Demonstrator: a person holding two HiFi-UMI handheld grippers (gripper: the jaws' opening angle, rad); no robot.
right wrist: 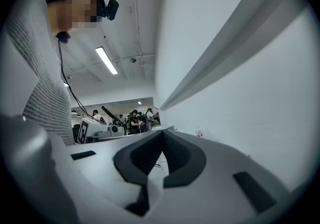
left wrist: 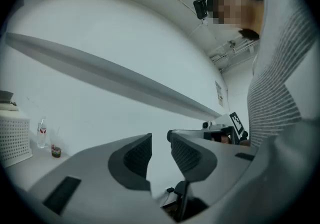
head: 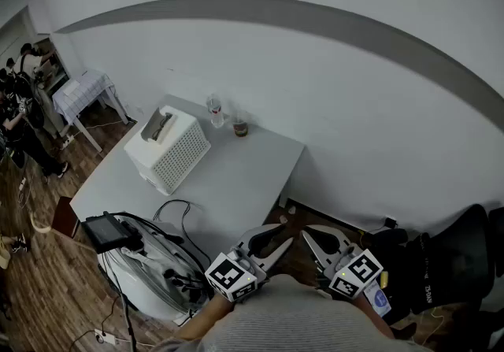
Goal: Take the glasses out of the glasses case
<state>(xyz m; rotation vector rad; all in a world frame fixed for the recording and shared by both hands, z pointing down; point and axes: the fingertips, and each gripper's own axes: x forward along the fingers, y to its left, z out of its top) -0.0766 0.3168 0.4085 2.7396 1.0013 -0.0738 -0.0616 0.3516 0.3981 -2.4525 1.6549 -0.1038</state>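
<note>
A: What do we have around us?

B: White table [head: 236, 185] ahead. On it: a white perforated box [head: 168, 152] at the far left, and a small bottle [head: 215, 111] and a cup [head: 240, 128] near the wall. On the floor to our left there's a white bag [head: 146, 276] with black cables. Black chair [head: 457, 260] to our right. Only floor lies between our jaws and the table's near edge.

A: Grippers?

B: Left gripper [head: 277, 242]: jaws a narrow gap apart, nothing between them. Right gripper [head: 311, 236]: jaws pressed together, empty. We hold both side by side, short of the table's near edge.

A: Glasses case?

B: We can't make it out in any view, so no bearing from either gripper.
</note>
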